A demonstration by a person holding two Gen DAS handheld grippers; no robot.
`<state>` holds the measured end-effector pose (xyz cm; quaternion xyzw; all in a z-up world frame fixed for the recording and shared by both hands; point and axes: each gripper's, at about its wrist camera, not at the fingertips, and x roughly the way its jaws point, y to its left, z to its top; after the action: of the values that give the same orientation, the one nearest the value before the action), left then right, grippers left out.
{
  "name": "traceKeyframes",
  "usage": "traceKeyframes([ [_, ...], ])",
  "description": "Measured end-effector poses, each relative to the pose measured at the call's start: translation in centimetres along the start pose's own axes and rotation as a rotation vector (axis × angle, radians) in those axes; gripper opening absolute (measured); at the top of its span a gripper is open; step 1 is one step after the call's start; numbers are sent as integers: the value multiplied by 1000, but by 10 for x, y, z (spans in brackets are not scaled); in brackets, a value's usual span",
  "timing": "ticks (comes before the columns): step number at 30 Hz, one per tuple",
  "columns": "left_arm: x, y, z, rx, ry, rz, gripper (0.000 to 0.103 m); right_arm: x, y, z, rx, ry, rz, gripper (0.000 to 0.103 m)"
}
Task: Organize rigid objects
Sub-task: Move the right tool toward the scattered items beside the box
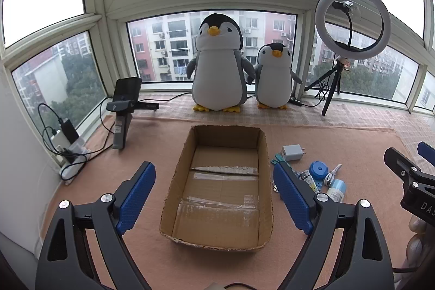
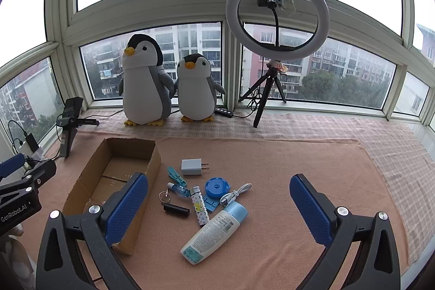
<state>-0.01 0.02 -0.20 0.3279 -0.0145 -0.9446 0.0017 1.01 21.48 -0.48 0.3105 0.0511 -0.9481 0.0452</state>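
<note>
The left hand-held gripper (image 1: 214,197) hovers above the open cardboard box (image 1: 267,173); its blue-padded fingers (image 1: 136,197) are spread wide apart and hold nothing. The right hand-held gripper (image 2: 218,211) hovers above the loose items, its jaws likewise spread wide and empty.

The cardboard box stands on a peach-coloured cloth (image 2: 299,167), long axis pointing toward the window. Nothing lies inside it.

The items lie in a cluster just to the right of the box:
- A grey wall charger (image 2: 192,166), farthest from the camera, prongs pointing right.
- A teal clothes peg (image 2: 176,175), between the charger and the box.
- A small clear blue bottle (image 2: 179,190) with a key ring (image 2: 164,197) beside it.
- A black cylinder (image 2: 176,210), lying flat.
- A patterned lighter (image 2: 199,208), lying flat.
- A round blue tape measure (image 2: 216,188).
- A coiled white cable (image 2: 235,193), just beside the tape measure.
- A white lotion bottle (image 2: 212,233) with a light blue cap, lying on its side, nearest the camera.

Two plush penguins (image 2: 146,80) and a ring light on a tripod (image 2: 277,15) stand near the window.
</note>
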Motion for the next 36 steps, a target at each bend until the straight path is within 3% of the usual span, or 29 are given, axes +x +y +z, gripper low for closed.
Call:
traceKeyframes([
  [36,3,0,-3,3,6,-3,89,4,3,-4,-19,14,15,103],
])
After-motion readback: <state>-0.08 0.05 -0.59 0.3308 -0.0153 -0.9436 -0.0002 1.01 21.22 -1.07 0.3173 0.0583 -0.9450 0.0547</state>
